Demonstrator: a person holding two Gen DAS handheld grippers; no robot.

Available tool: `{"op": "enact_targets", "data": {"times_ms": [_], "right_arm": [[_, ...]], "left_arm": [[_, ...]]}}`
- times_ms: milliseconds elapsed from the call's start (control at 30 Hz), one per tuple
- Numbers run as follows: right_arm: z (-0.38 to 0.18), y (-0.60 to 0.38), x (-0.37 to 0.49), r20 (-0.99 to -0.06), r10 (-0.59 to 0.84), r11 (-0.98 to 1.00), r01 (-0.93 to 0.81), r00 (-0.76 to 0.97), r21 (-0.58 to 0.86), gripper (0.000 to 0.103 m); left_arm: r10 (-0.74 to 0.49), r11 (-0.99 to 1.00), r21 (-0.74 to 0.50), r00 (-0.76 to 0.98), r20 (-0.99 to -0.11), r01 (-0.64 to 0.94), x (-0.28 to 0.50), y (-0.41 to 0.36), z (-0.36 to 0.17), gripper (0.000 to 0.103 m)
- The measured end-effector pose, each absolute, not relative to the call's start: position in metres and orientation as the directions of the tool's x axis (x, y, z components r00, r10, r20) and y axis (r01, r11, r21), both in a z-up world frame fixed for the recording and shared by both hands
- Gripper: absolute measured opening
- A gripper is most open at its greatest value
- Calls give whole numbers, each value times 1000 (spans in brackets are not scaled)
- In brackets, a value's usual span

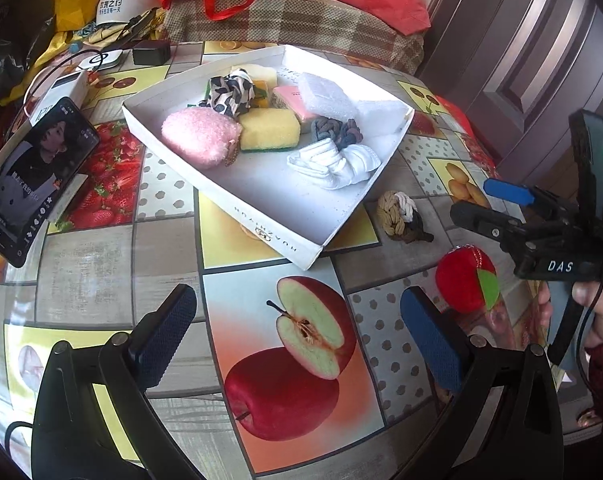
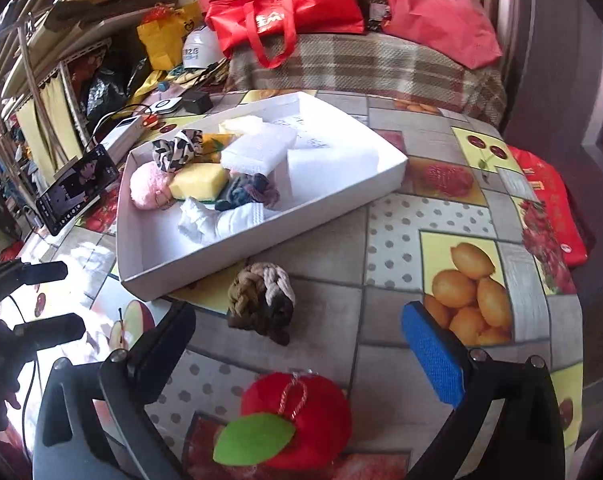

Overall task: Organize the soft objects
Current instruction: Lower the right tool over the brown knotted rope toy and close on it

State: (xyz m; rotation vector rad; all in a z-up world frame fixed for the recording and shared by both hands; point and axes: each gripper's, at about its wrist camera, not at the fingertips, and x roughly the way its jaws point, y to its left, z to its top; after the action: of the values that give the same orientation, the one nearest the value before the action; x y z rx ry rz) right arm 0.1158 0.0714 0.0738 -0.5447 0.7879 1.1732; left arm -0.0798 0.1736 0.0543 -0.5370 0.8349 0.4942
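I take the white tray [image 2: 341,196] as my landmark: it already holds most of the soft things, among them a pink plush [image 1: 199,136], a yellow sponge [image 1: 270,129], a leopard scrunchie [image 1: 231,92], white foam blocks [image 1: 327,94] and a crumpled white cloth [image 1: 333,162], bunched toward its far half, with the near half bare. Two pieces are still outside it on the fruit-print tablecloth [image 2: 401,240]: a braided knot of tan and brown cord [image 2: 261,300] lying just beside the tray's near wall, and a red plush apple [image 2: 297,412] with a green leaf, farther from the tray and nearest me. My right gripper [image 2: 297,354] hangs over that apple with its fingers spread wide and nothing between them; the apple sits roughly centred under the gap. My left gripper [image 1: 297,336] is also spread and empty, hovering over bare cloth on the tray's near side, away from both loose pieces. I judge the step in hand is collecting the apple. Next move calls for lowering the right tool so both pads straddle the plush body, not the thin hanging loop, then closing gently, since it will squash. Then lift clear of the braided knot and carry over the tray wall to the bare half.
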Motion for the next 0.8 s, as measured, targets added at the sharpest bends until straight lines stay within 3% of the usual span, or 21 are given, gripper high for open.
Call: {"op": "enact_targets", "data": {"times_ms": [100,167,300,467,500,533,800], "right_arm": [[62,103,105,-827,545,207,-978,141,-31,102],[49,119,98,-857,495,165,-984,142,-68,97],[26,135,86,-892,422,115,-986,161,-124,54],[27,127,84,-880,447,102,-986,161,-129,29],[34,121,86,-870,465,110,-986,163,-126,22],[42,114,88,-858,487,125,-985,162,-115,6],[118,19,136,-705,669,386,-921,234,60,4]], "left_arm": [[197,742,-262,574,-795,-617,-87,177,52,103],[200,734,-268,576,-793,-624,-92,179,52,103],[213,718,-272,575,-790,-640,-100,181,52,103],[205,721,-278,579,-789,-635,-99,180,52,103],[196,730,-280,584,-788,-623,-96,180,52,103],[187,743,-278,588,-787,-609,-93,177,53,103],[44,921,-218,641,-766,-324,-30,127,63,103]]}}
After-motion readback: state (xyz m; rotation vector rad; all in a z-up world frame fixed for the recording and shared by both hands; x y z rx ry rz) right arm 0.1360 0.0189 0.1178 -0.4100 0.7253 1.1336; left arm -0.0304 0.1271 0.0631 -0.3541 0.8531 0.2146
